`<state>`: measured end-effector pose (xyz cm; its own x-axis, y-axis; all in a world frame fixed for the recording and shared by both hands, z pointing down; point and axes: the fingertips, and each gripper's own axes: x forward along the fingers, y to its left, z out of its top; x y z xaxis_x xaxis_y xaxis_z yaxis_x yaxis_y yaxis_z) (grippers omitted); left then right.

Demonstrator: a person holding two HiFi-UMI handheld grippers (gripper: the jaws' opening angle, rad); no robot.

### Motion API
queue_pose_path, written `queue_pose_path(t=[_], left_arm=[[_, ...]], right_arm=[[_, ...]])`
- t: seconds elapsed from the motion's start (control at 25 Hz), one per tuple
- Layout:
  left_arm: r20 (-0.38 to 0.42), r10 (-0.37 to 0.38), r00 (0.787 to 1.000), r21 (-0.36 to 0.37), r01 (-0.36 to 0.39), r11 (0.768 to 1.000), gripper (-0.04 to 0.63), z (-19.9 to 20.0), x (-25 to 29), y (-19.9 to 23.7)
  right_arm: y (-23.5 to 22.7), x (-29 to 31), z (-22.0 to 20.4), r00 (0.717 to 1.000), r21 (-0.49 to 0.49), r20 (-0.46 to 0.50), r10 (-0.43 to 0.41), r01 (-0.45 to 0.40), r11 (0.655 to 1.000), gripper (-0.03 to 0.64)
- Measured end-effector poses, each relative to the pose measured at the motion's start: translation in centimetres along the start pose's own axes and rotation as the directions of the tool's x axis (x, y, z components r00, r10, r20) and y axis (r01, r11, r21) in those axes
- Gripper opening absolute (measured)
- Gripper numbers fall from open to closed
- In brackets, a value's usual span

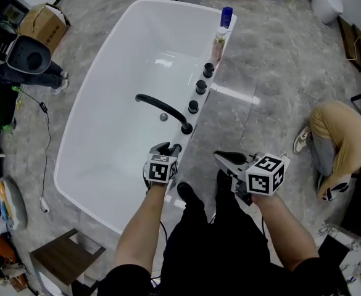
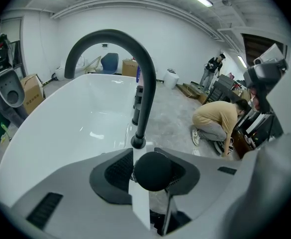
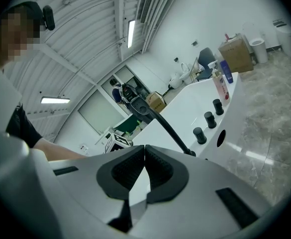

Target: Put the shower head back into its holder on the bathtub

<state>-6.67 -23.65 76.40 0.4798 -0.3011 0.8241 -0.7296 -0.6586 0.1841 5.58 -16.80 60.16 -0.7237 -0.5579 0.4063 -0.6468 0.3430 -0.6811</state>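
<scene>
The black shower head (image 2: 154, 172) shows as a round black end between the pads of my left gripper (image 2: 152, 159), which is shut on it. A thin hose (image 2: 167, 214) runs down below it. In the head view my left gripper (image 1: 166, 148) hangs over the near right rim of the white bathtub (image 1: 106, 128), just before the base of the black arched faucet (image 1: 161, 108). The holder itself is hidden under the gripper. My right gripper (image 1: 221, 156) hovers outside the tub over the floor. Its pads (image 3: 157, 171) touch, with nothing between them.
Three black knobs (image 1: 200, 86) and two bottles (image 1: 220, 39) line the tub's right rim beyond the faucet. A person in a tan top (image 1: 340, 140) crouches on the floor at the right. A cardboard box (image 1: 41, 23) and a wooden stool (image 1: 66, 258) stand to the left.
</scene>
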Motion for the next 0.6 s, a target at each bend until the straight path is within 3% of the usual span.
queue_pose_path(t=[0.36,0.6], left_arm=[[-0.035,-0.023,0.999,0.044,0.024,0.999,0.154,0.6,0.9,-0.2],[-0.008,-0.021,1.000,0.054,0.021,0.998,0.229,1.3,0.0,-1.1]], right_arm=[[-0.5,-0.6,-0.4,1.000,0.013,0.007,-0.011,0.011,1.000,0.021],[0.1,-1.3,1.0,0.999,-0.003,0.034,0.002,-0.002,1.000,0.020]])
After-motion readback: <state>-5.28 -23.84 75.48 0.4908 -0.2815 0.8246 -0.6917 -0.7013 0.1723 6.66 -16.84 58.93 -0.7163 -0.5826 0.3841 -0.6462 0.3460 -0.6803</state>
